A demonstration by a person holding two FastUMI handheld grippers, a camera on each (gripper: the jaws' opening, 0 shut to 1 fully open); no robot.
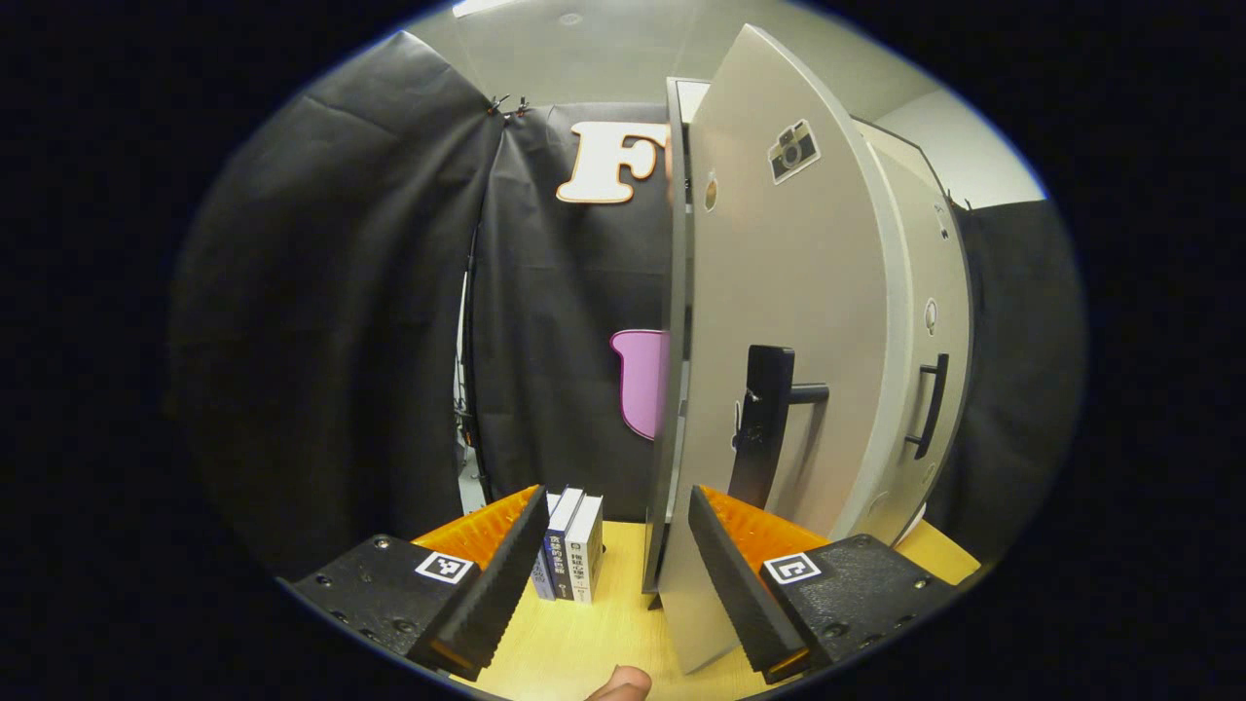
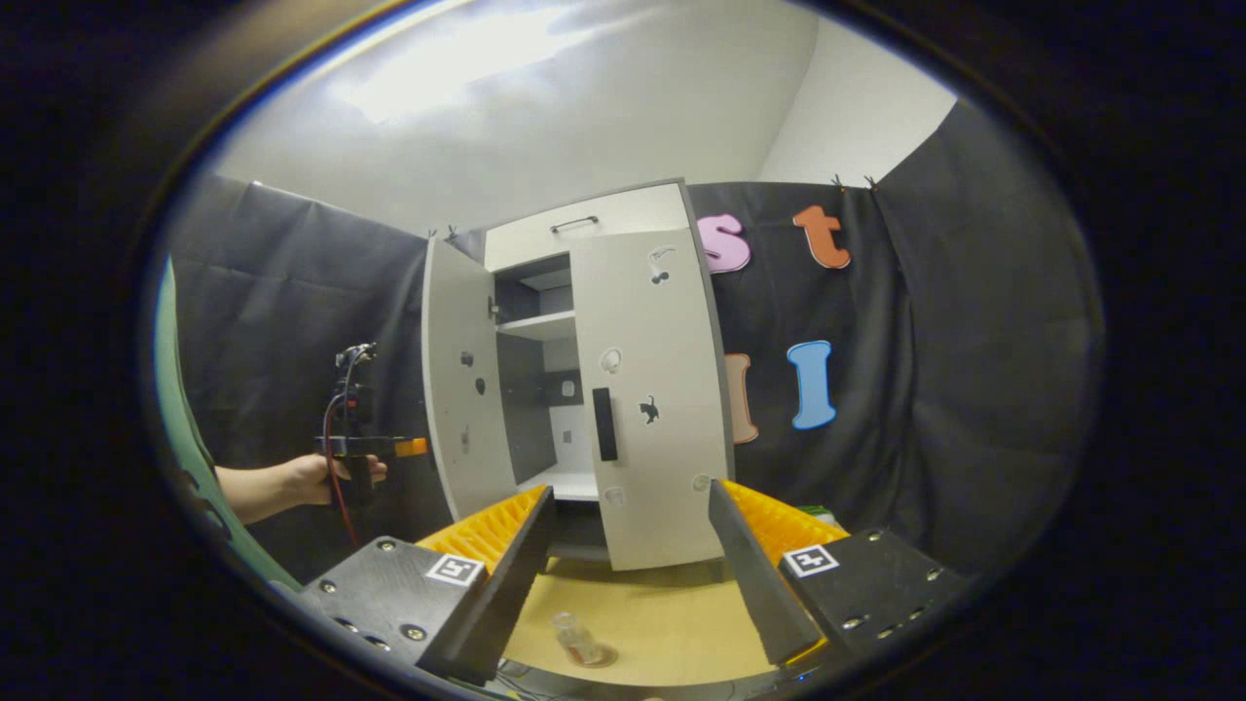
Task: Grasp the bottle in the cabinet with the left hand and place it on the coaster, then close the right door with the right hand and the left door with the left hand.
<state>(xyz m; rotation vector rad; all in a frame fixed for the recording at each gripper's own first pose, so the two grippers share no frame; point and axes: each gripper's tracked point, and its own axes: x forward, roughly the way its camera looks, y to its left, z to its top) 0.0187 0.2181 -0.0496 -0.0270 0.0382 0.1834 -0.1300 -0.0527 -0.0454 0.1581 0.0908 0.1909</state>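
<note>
Pale wood tabletop (image 2: 672,623) carries the clear bottle (image 2: 574,638), upright on its round coaster (image 2: 589,657) between the right gripper's (image 2: 633,574) ribbed fingers, spread wide. Behind stands the matte grey cabinet (image 2: 584,224), left door (image 2: 462,409) ajar, right door (image 2: 657,389) nearly shut. Left gripper (image 1: 618,574) gapes empty beside three books (image 1: 569,550), lettering illegible.

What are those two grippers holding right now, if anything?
Nothing. The left gripper and right gripper are both open and empty; the bottle already stands on the table.
</note>
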